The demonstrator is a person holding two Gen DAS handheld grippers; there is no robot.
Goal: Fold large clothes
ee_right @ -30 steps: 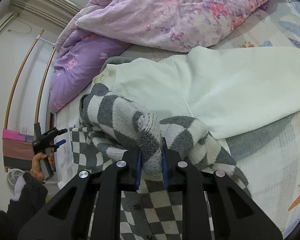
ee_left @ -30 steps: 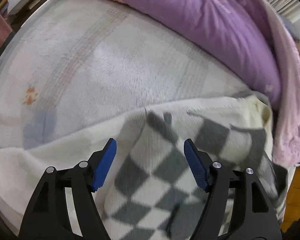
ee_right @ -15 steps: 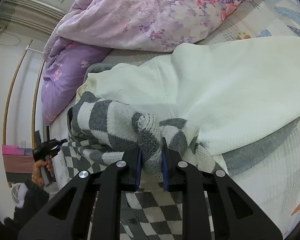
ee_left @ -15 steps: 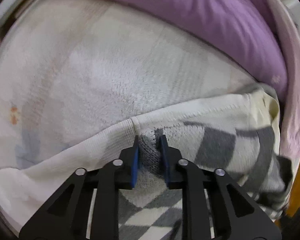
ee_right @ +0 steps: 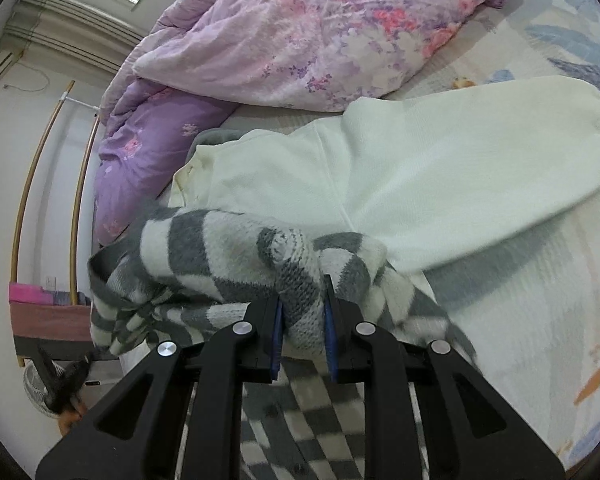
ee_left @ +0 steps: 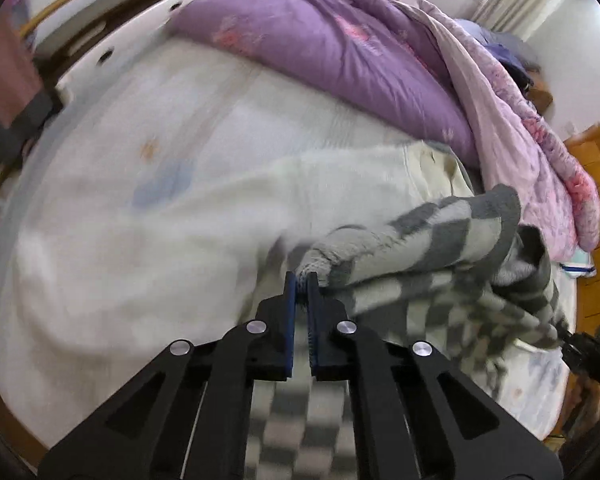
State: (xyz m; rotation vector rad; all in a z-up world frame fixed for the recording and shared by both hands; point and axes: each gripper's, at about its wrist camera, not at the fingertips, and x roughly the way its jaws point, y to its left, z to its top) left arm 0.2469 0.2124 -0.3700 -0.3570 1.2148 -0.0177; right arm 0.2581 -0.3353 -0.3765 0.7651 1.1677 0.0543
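**Operator:** Report the state of both tongs.

**Technician:** The left gripper [ee_left: 302,286] has its blue pads pressed almost together, pinching a thin edge of the checkered knit sweater [ee_left: 428,248]. The jaws have just been closing, and the fabric sits between them. The right gripper [ee_right: 302,314] clamps a thick bunch of the same sweater [ee_right: 228,252]; its pads stand apart by the width of that bunch.

**Operator:** Location of the garment?

**Technician:** It is raised off the bed [ee_right: 540,320], above a cream sweatshirt [ee_right: 420,176] spread flat. In the left wrist view the knit runs from the pads at centre toward the right edge of the frame. In the right wrist view it runs from the pads toward the lower left, where the other tool is partly visible. A purple floral duvet [ee_right: 320,32] fills the top of that frame.

**Operator:** Which relation governs the coming move?

**Technician:** The garment's long axis lies between the two grip points, and the span sags. Judgement: neither hand is nearer, since both hold an end. The likely step is to draw the ends apart until the span is taut, then lay it flat. The thin left-hand pinch appears the likelier to slip.
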